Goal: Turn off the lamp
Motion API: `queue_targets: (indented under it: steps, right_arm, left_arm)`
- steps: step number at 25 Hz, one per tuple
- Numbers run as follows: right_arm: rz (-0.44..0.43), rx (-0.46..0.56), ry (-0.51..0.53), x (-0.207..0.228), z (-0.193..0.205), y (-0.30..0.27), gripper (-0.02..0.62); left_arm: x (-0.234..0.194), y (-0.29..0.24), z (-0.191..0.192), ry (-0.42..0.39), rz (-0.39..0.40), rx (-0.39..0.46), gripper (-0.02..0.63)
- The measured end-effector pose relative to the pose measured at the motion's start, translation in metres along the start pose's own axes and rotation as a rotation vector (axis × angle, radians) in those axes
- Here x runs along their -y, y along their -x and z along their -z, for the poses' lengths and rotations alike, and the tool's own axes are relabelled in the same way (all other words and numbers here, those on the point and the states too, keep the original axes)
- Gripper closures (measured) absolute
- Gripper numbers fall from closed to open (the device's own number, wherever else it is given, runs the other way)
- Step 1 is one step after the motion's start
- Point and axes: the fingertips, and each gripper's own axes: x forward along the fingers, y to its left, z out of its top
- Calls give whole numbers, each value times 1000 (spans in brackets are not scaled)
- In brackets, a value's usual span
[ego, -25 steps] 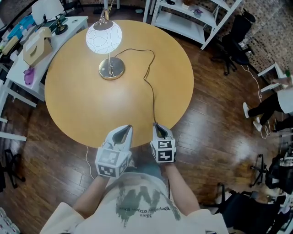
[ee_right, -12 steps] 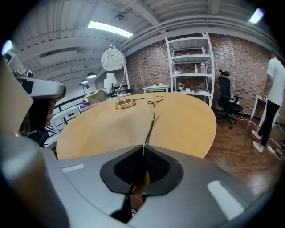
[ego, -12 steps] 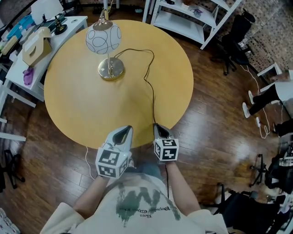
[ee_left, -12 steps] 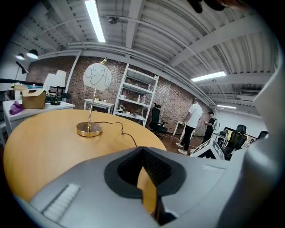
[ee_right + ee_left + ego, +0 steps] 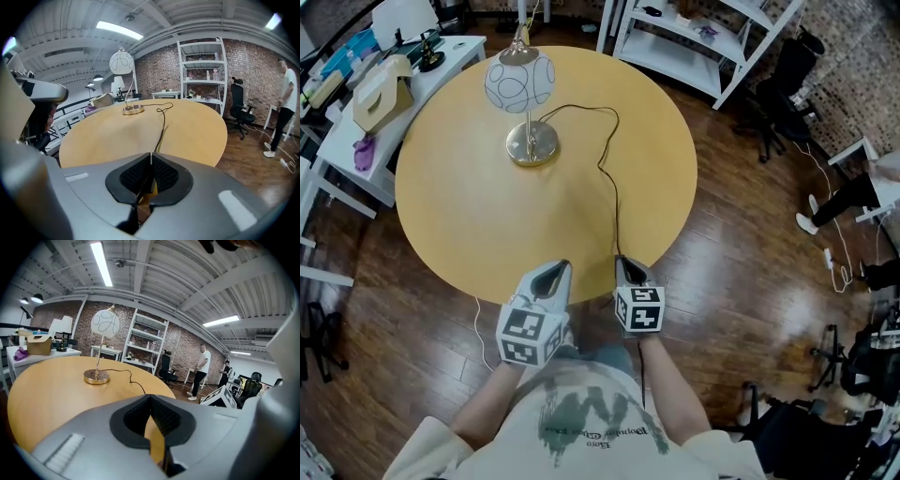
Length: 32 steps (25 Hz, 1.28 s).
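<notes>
Pale wood, round worktop, seen from steeply above. Far left on it, the lamp: upright and unlit, a dull white globe with a ringed pattern on a thin stem over a brass base. From the base, a black cord, looping right and then running back across the wood to the near edge. Lamp well apart from both grippers, with only wood and cord between.

At that near edge, the right gripper, jaws pressed together on the cord, the black line passing in at their tips. Just beside it, the left gripper, jaws closed to a seam, gripping nothing, off to the cord's left.

Around the worktop, dark plank floor. To the left, a white side table carrying a cardboard box and something purple. Beyond the far edge, white shelving, and right of it a black office chair. At far right, a person's legs near loose cables. Behind the shelving, a brick wall; in the left gripper view, a standing person near desks.
</notes>
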Motion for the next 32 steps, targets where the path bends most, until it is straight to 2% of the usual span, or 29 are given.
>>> queue_targets:
  steps: [9,17,32]
  right_arm:
    - [-82,86,23,-22,-25,30,586]
    - [-207,157,74,-54,-39,81,594]
    - [-402,298,151,-93,-40,206,595]
  left_arm:
    - [11,20,5,22,-63,33,611]
    - [34,46,8,38,-136,68,612]
    - [109,102,19,27,-219,144,612]
